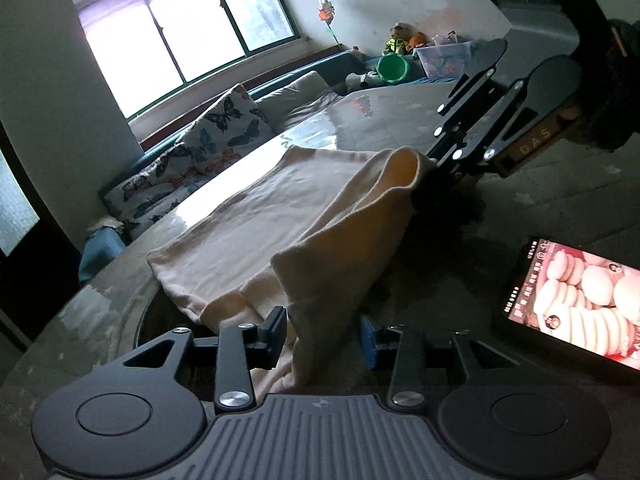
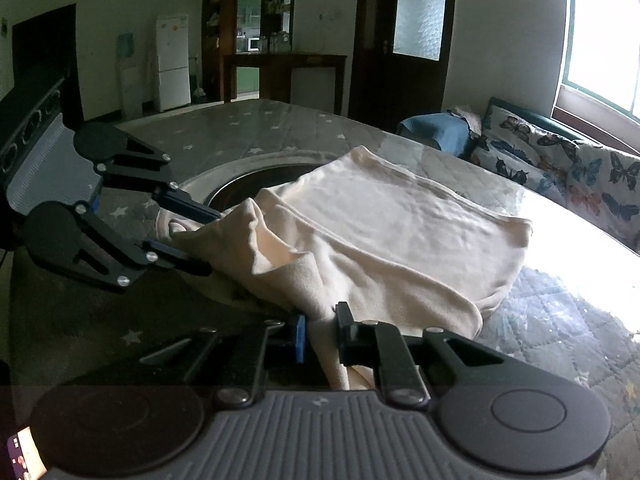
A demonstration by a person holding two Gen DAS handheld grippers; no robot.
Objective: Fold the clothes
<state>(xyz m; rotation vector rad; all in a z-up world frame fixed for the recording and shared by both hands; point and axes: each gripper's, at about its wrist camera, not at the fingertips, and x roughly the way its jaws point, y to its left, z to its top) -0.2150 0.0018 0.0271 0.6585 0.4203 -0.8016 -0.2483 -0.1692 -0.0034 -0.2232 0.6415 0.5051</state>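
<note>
Wrist views face each other, close; share garment (image 1: 256, 240).

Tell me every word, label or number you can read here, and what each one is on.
"DAS": on the tan block behind the right claw, seen from the left wrist view.
Phone screen, showing round pale cakes: small icons and text, too tiny to read.
Logo on the left claw body: a small mark, no legible letters.
Nothing readable on the cream garment.

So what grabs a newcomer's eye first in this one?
The cream garment spread on the glass-topped table, its near edge lifted by the left gripper and the right gripper. Then the lit phone on the table and the butterfly cushions under the window.
</note>
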